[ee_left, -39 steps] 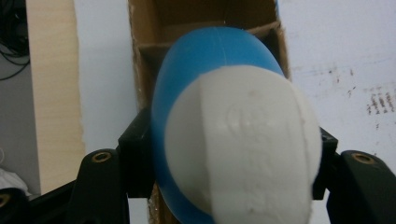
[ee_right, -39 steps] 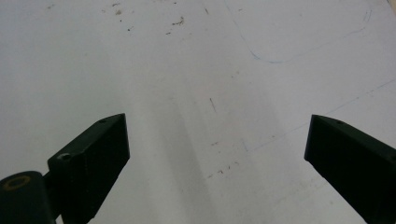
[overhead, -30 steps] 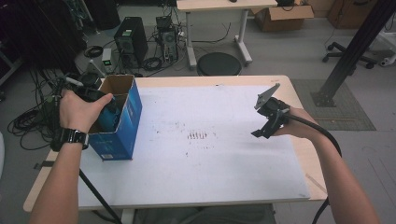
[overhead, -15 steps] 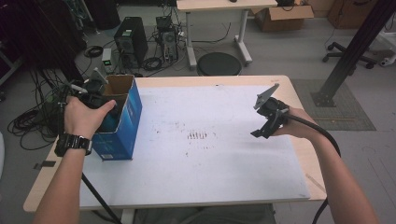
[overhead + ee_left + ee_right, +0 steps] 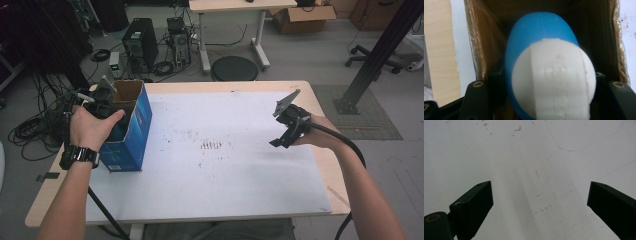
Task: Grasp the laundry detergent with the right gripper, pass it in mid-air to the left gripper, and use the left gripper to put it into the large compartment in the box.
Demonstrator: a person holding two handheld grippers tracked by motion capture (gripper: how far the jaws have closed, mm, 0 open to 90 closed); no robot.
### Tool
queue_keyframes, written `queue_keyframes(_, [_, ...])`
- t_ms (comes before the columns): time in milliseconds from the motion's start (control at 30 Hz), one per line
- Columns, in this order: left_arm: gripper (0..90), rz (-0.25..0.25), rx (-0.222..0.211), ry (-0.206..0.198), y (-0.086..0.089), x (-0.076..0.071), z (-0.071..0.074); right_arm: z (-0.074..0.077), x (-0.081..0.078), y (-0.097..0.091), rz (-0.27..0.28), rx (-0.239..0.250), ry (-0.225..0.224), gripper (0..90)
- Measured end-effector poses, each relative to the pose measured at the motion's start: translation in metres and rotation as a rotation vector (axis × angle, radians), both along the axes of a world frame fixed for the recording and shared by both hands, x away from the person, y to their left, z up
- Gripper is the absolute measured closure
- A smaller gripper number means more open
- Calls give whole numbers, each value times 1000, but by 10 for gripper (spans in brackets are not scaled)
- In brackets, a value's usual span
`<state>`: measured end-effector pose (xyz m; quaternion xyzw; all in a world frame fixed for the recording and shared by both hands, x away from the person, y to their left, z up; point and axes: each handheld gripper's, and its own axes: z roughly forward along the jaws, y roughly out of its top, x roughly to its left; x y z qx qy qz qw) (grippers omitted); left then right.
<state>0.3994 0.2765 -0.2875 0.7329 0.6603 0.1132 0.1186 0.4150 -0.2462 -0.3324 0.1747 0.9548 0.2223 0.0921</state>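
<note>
Jaws of the left gripper [image 5: 541, 100] clamp a blue-and-white plastic egg [image 5: 549, 75] inside the open blue carton [image 5: 131, 131] at the table's left edge. It looks best lifted or lowered straight, clear of the cardboard walls. The right gripper [image 5: 541, 202] hangs spread and empty over the white sheet [image 5: 225, 165].

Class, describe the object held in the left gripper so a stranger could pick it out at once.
Find the blue cardboard box at the table's left edge. The left gripper reaches into its open top, holding a blue egg-shaped object with a white ridged end.
</note>
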Motion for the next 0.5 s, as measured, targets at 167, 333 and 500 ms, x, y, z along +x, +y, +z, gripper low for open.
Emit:
queue_keyframes(167, [378,-1,-5,7,2,0,0,-1,-1,1,5,0,3,63])
queue_keyframes(333, [376,-3,-4,5,2,0,-1,-3,-1,1,4,-4,6,63])
queue_keyframes(500, [374,-17,6,16,0,0,0,-3,-1,0,6,-5,5,63])
